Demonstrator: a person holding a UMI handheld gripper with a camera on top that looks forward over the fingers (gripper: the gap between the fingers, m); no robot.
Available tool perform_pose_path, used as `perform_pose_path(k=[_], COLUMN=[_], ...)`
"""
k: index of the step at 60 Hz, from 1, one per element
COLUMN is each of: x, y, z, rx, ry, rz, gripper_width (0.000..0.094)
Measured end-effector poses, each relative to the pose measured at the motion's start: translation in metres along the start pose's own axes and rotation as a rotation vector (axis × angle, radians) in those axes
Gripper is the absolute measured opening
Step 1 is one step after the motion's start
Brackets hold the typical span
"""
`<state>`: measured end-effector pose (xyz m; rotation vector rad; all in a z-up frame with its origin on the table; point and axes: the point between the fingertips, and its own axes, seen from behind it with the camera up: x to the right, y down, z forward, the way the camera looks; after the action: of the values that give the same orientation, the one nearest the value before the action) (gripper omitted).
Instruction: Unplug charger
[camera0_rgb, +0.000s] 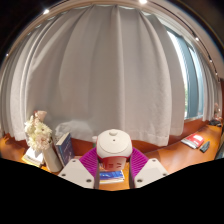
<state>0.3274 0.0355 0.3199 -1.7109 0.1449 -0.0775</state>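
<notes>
A white, rounded charger (113, 143) sits between my gripper's (113, 160) two pink pads (89, 160), and both pads press on its sides. Its lower part looks reddish in the shadow between the fingers. A blue flat item (110, 175) lies on the wooden desk (170, 152) just under the fingers. I see no cable or socket.
White curtains (110, 70) hang across the back, with a window (190, 70) at the right. On the desk at the left are a pale plush-like thing (38, 128) and a stack of books (60, 150). A red item (192, 141) and a dark item (205, 146) lie at the right.
</notes>
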Motion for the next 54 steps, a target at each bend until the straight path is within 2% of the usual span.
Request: perform_pose_path(k=[12,17,24,27,35,37,41,44,54], x=[0.049,0.052,0.054,0.056,0.059,0.060,0.062,0.060,0.036], y=[0.211,0.267,0.314,0.313,0.314,0.312,0.291,0.271,0.197], z=[-0.005,-0.017,-0.028,-0.026,-0.029,-0.029,-0.030,-0.031,-0.053], rx=[-0.415,-0.500,-0.593,-0.565,-0.594,-0.596,-0.572,-0.533,-0.402], ry=[0.049,0.051,0.044,0.054,0.072,0.080,0.102,0.112,0.128], rz=[-0.045,-0.056,-0.105,-0.100,-0.084,-0.081,-0.075,-0.071,-0.048], gripper_width=[0.0402,0.0407,0.0419,0.0441,0.0509,0.0560,0.0725,0.0782,0.0786])
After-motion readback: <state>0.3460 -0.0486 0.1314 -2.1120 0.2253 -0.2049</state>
